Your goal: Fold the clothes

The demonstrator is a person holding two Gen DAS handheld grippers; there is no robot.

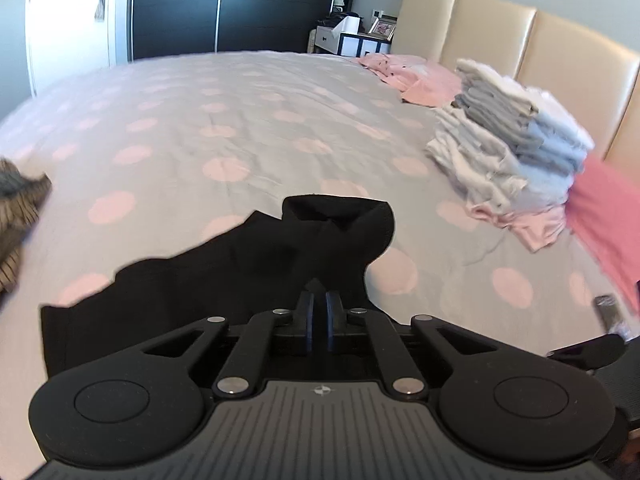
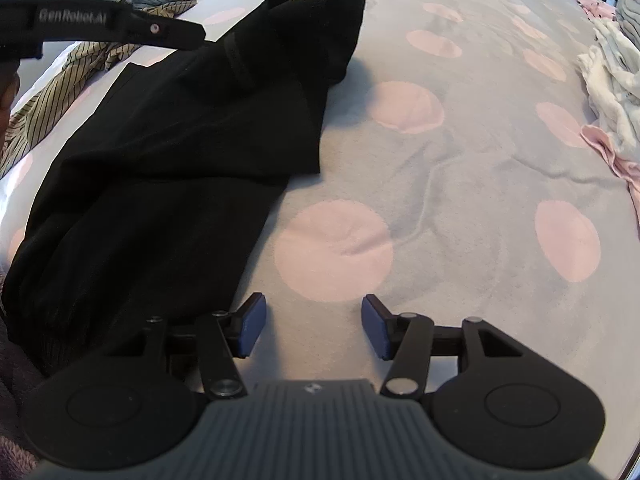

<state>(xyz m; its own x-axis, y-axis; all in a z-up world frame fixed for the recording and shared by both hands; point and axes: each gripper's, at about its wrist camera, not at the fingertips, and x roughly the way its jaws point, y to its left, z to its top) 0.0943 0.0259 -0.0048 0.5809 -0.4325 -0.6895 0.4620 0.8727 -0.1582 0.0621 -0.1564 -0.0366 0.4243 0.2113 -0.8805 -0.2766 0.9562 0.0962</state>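
Left gripper (image 1: pixel 319 300) pinched shut on near edge of black garment (image 1: pixel 248 256), spread on dotted bedspread (image 1: pixel 224 128); right gripper (image 2: pixel 313 326) spread wide, empty, just right of it; folded stack (image 1: pixel 516 148) far right, striped cloth (image 2: pixel 80 56) far left

Both wrist views look low across the bed (image 1: pixel 240 120), sharing the black garment (image 2: pixel 180 140).

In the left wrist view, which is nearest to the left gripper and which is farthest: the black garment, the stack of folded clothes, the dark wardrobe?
1. Black garment: directly at the left gripper, apparently pinched.
2. Stack of folded clothes: to the right, by the headboard.
3. Dark wardrobe: beyond the bed, against the far wall.
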